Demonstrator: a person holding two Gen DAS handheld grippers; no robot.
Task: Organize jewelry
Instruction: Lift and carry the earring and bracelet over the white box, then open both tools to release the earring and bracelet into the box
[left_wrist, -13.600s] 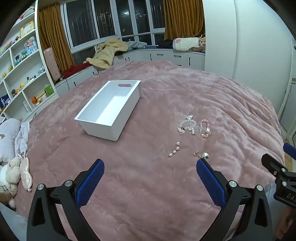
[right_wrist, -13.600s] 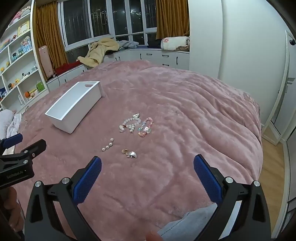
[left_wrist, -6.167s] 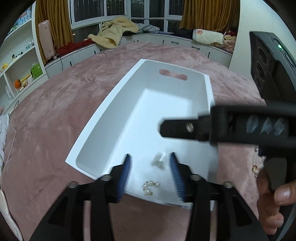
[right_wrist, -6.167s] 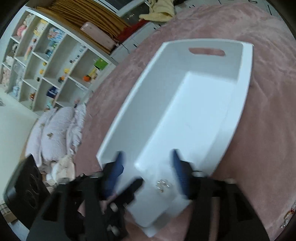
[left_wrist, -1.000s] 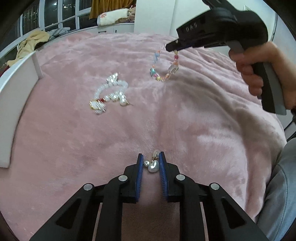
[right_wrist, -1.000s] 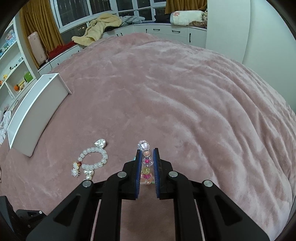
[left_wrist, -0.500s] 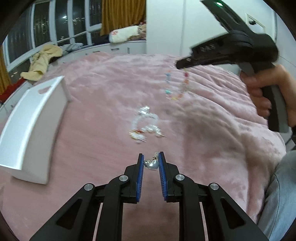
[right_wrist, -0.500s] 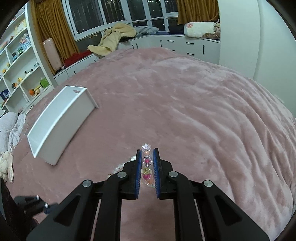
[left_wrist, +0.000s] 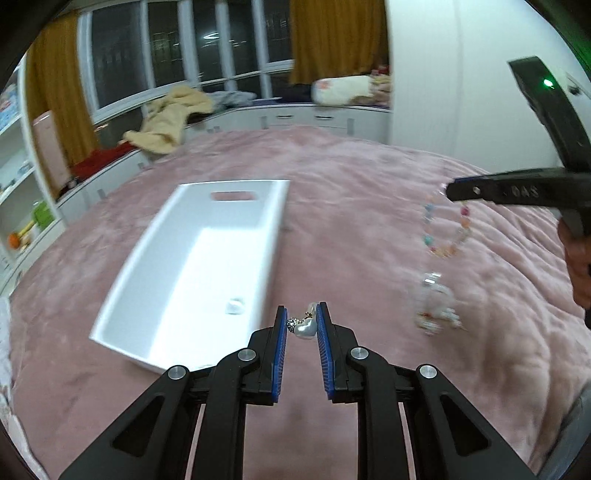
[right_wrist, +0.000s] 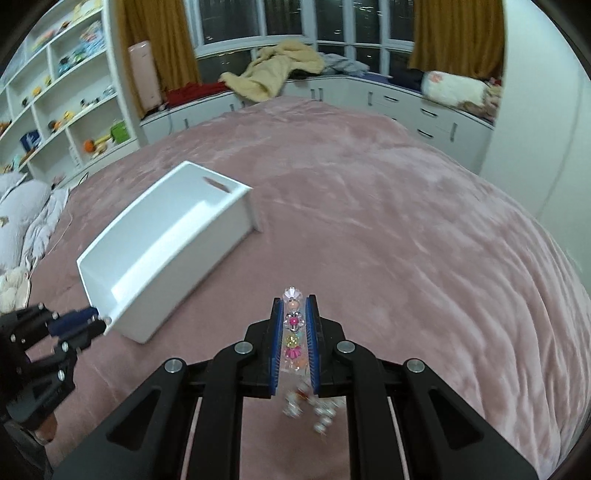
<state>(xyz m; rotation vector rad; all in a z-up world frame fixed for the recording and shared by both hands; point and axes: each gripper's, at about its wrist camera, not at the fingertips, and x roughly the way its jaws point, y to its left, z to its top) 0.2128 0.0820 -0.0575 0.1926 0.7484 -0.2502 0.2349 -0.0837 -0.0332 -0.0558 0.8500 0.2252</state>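
A: Carrying two pieces toward the open white rectangular plastic bin (left_wrist: 207, 258) lying left of centre on the bed. Left gripper (left_wrist: 302, 325) pinching a small pearly heart-shaped earring with a sparkly stud (left_wrist: 304, 326) between blue pads, just past the bin's near right rim.

B: Right gripper (right_wrist: 294, 325) clamping a colourful beaded bracelet with a clear flower bead (right_wrist: 292, 332), jaws closed on it; in the left view, dangling as a loop (left_wrist: 445, 229) well right of the bin.

A: Judging best practice: bringing each tip over the bin's interior before releasing, keeping low so nothing bounces out. Watching the hanging loop; probably swinging, possibly snagging the rim.

B: Already holding something small and pale (left_wrist: 235, 305) on the bin floor, blurred. Leaving a white pearl bracelet with charms (left_wrist: 436, 306) on the cover at right, apart from the bin.

A: Resting everything on a plush pink bedcover (right_wrist: 406, 221), soft and wrinkled, likely swallowing small dropped pieces.

B: Beyond: dark windows with mustard curtains (right_wrist: 159, 44), a yellow blanket (right_wrist: 280, 66) on the window seat, white shelves (right_wrist: 62, 103) far left.
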